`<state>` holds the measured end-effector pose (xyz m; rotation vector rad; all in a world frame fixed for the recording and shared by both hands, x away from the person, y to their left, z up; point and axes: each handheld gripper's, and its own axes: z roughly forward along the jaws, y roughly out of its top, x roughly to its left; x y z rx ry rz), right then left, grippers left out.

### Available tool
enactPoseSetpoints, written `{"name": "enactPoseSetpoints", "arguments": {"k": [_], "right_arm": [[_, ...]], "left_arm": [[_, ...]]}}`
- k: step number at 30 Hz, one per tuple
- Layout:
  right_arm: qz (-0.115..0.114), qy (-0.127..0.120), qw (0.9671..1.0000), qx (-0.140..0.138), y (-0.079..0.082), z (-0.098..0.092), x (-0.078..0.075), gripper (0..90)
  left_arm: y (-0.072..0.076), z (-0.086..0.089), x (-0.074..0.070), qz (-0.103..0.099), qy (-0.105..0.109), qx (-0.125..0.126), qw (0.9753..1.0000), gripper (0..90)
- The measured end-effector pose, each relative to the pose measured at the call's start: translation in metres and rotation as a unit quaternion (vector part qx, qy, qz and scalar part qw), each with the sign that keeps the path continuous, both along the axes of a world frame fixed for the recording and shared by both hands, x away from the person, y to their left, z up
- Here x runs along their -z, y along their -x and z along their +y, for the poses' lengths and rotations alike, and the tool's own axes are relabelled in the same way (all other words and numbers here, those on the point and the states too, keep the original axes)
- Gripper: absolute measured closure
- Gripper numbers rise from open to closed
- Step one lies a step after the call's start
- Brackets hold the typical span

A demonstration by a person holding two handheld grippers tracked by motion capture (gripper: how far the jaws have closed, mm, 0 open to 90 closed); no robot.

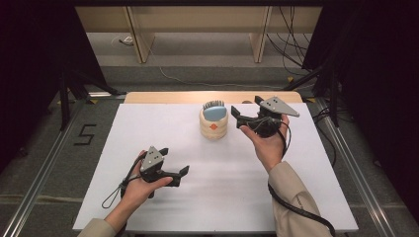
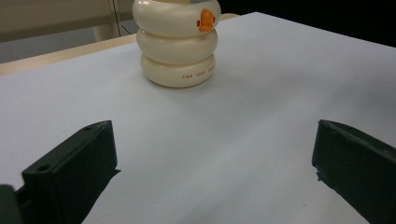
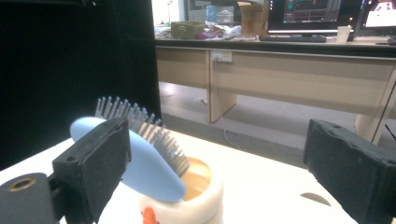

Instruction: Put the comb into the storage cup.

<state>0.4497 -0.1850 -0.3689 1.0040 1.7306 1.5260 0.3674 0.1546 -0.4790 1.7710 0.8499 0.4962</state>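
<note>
Blue brush [image 1: 214, 111] sits in the cream holder [image 1: 213, 126].
Right gripper [image 1: 236, 116] just beside it, left gripper [image 1: 182, 175] well back; both jaws wide, empty.

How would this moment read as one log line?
left gripper: open, idle | right gripper: open, beside cup | brush: in cup

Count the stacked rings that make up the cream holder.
3, stacked on the cream holder: bottom ring with printed lettering on the table, middle ring above it, top ring bearing the orange mark, the blue brush inside.
</note>
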Motion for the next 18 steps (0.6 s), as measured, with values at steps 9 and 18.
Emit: {"name": "enactPoseSetpoints", "arguments": {"k": [9, 18], "right_arm": [[0.015, 0.008, 0.9999, 0.000, 0.005, -0.010, 0.009, 8.4], [0.023, 0.012, 0.9997, 0.000, 0.010, -0.019, 0.013, 8.2]], "left_arm": [[0.000, 0.001, -0.001, -0.001, 0.001, 0.000, 1.0000, 0.0], [0.001, 0.001, -0.001, -0.002, 0.002, 0.000, 1.0000, 0.0]]}}
